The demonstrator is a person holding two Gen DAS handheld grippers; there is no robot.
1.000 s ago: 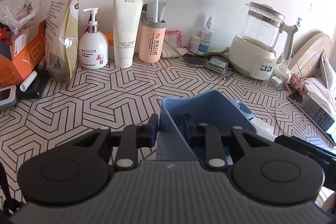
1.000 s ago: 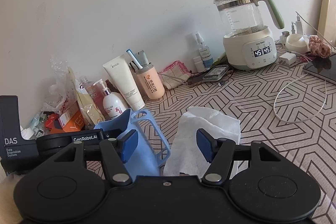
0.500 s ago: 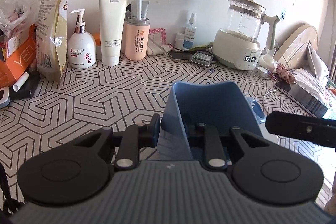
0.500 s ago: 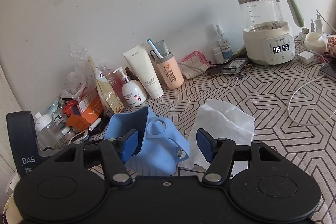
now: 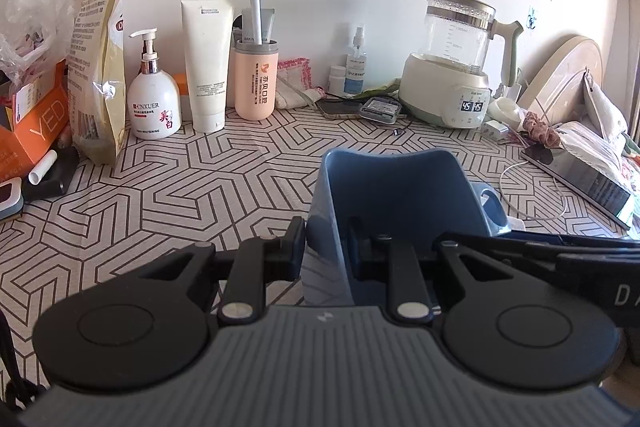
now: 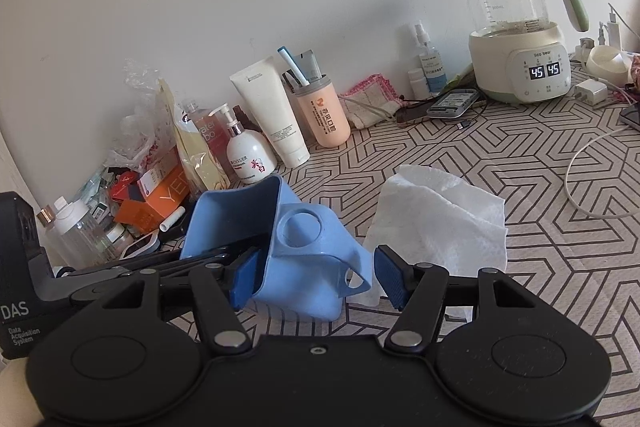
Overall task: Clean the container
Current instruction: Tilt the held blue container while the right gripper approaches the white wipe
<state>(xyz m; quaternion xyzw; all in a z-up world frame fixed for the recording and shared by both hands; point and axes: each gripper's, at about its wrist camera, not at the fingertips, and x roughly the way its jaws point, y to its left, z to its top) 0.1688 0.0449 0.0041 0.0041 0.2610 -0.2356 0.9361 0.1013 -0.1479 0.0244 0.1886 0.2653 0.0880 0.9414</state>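
The left gripper [image 5: 326, 247] is pinching the near wall of the blue container [image 5: 394, 195] between its two fingers, one finger outside the wall and the other inside the cavity, and is holding it tilted so the open mouth is facing the camera. In the right wrist view the same container [image 6: 296, 259] is sitting just in front of the right gripper [image 6: 316, 277], whose blue-padded fingers [image 6: 246, 277] are standing wide apart and gripping nothing; the left pad is lying against the container's side. The container's round-holed handle part is pointing toward a crumpled white paper towel [image 6: 436, 223] lying just beside it on the patterned tablecloth [image 6: 500, 155]. Farther back along the wall, a white pump bottle [image 5: 154, 99], a white tube [image 5: 208, 61] and a peach toothbrush cup [image 5: 255, 79] are standing side by side, and a glass electric kettle [image 5: 456, 59] is showing 45 on its display
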